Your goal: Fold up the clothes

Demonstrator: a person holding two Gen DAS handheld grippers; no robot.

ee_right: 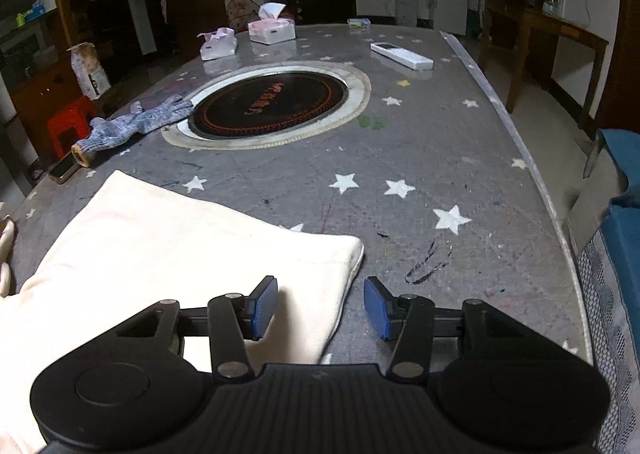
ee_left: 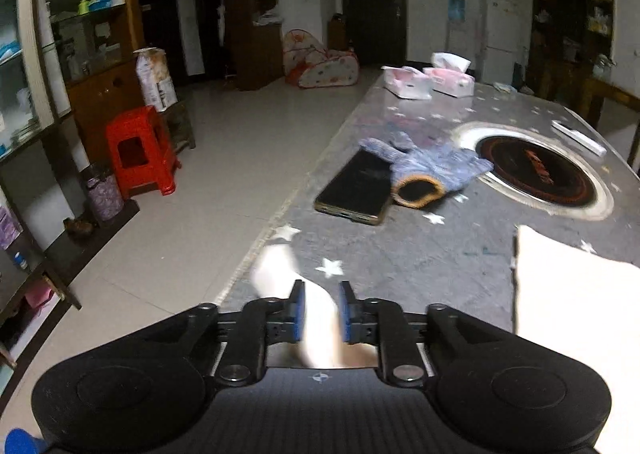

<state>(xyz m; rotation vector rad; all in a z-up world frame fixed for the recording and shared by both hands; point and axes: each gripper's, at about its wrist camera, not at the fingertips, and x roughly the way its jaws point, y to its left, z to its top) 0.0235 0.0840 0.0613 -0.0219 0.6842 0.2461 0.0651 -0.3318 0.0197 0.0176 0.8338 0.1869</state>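
Note:
A cream-white garment [ee_right: 168, 254] lies flat on the grey star-patterned table [ee_right: 440, 157], near the front edge. It also shows at the right of the left wrist view [ee_left: 576, 302]. My left gripper [ee_left: 321, 312] is near the table's left front edge, its blue pads closed around a blurred strip of the white cloth [ee_left: 280, 274]. My right gripper [ee_right: 320, 306] is open, just above the garment's right front corner, with the left fingertip [ee_right: 264, 308] over the cloth and the right one over bare table.
A blue knit glove [ee_left: 432, 165] lies over a phone [ee_left: 356, 189] beside the round black hotplate [ee_right: 268, 103] set in the table. Tissue packs [ee_right: 272, 29] and a white remote [ee_right: 402, 55] lie at the far end. A red stool [ee_left: 140, 149] stands on the floor at left.

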